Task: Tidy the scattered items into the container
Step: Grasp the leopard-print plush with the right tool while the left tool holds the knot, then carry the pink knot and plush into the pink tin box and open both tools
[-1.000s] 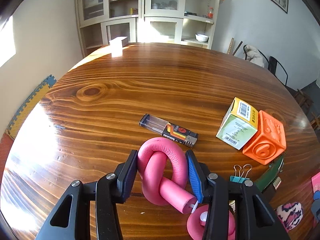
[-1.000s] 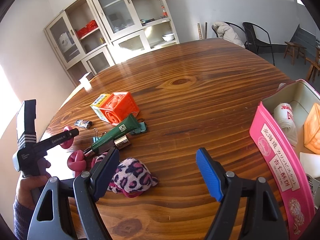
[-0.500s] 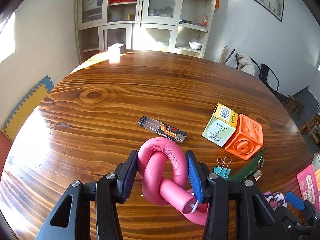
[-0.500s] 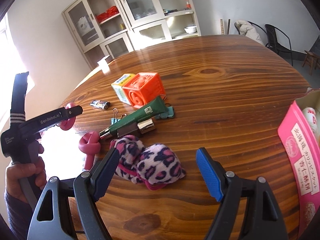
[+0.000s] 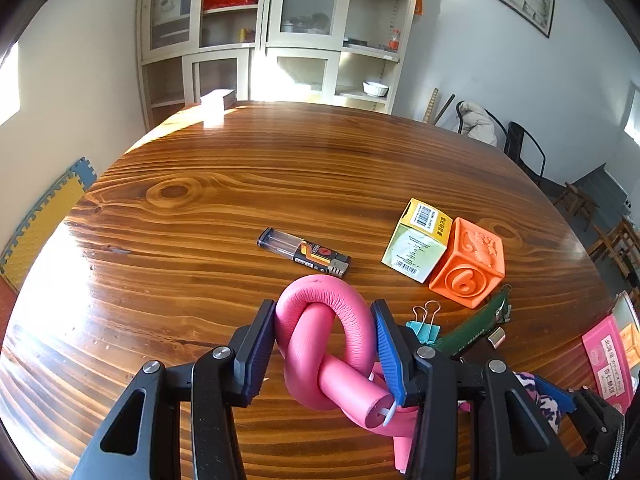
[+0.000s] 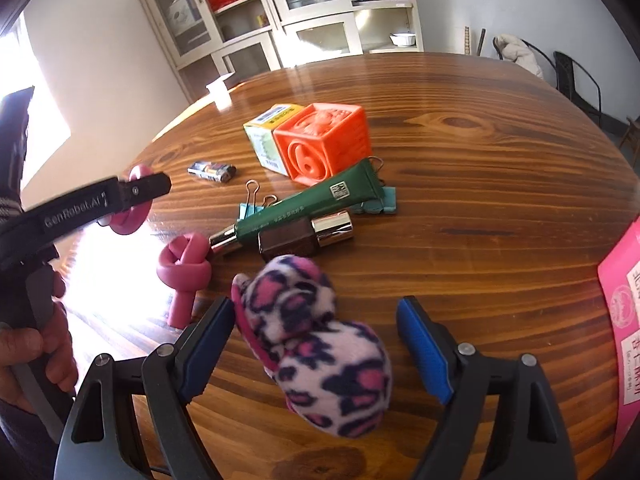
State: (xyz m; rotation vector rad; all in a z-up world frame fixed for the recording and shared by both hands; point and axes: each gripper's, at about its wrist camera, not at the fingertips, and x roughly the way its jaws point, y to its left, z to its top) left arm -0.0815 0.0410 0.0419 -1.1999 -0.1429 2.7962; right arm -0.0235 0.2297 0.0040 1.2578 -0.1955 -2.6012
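My left gripper [image 5: 324, 336] is shut on a pink knotted foam tube [image 5: 320, 312], held just above the wooden table [image 5: 240, 184]. A second pink knot [image 6: 186, 264] lies under it; I cannot tell whether the two are joined. My right gripper [image 6: 314, 312] straddles a pink, white and navy leopard-print plush [image 6: 320, 360] on the table. Its jaws are closing and the right pad stands clear of the plush. The container [image 5: 624, 308] shows at the far right edge, with a pink packet [image 6: 624, 320] in it.
Beyond the plush lie a green tube [image 6: 308, 208], a brown and silver bottle [image 6: 308, 236], teal binder clips [image 6: 252, 208], an orange number cube [image 6: 324, 140], a small yellow-green box [image 6: 268, 136] and a lighter [image 5: 304, 252]. A person's hand [image 6: 36, 352] holds the left gripper.
My right gripper has swung left and down from beside the container until it straddles the plush, and its jaws have narrowed a little. The left gripper has lifted slightly with the pink knot.
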